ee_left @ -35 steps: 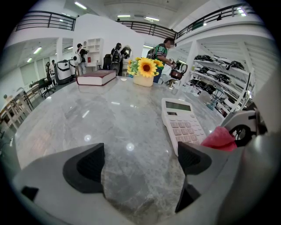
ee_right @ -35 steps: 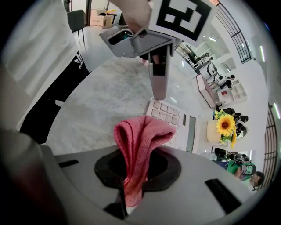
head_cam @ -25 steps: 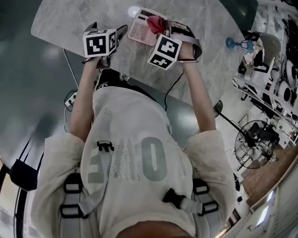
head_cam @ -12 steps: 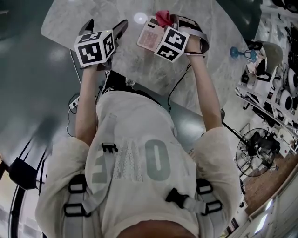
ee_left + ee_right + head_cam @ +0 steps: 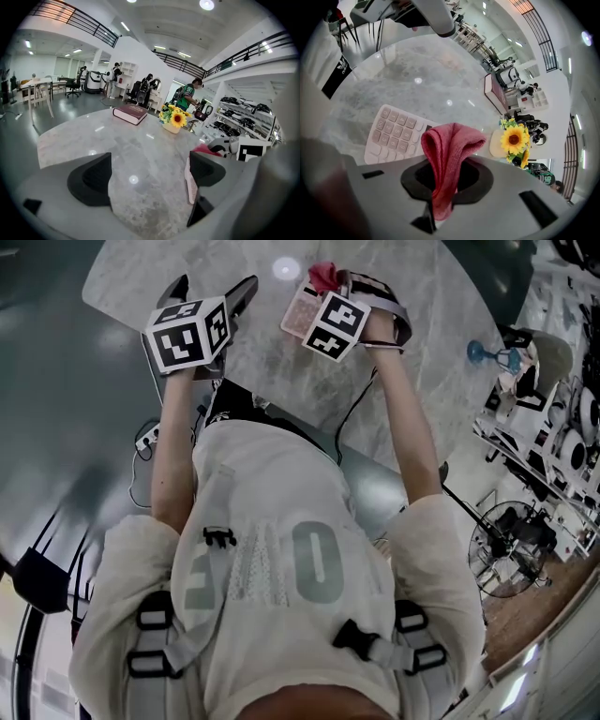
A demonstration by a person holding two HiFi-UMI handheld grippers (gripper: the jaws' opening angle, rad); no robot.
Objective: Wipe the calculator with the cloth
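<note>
A pale pink calculator (image 5: 393,133) lies flat on the grey marble table (image 5: 281,352), keys up. In the head view the calculator (image 5: 298,310) shows partly behind my right gripper's marker cube. My right gripper (image 5: 443,180) is shut on a folded red cloth (image 5: 447,154), which sticks out past the jaws just above the calculator's near edge. The cloth (image 5: 323,276) shows as a red bunch at the gripper's tip. My left gripper (image 5: 147,171) hangs open over bare marble to the left of the calculator (image 5: 190,180), with nothing between its jaws.
A dark red book (image 5: 130,113) and a pot of sunflowers (image 5: 172,119) stand at the table's far side. The sunflowers (image 5: 513,140) are just beyond the calculator. A cable (image 5: 352,413) hangs off the near table edge. Shelving and a fan stand at the right.
Both grippers have moved away from the body across the table. The right gripper with the cloth has slid along the calculator toward its far end. The left gripper stays open.
</note>
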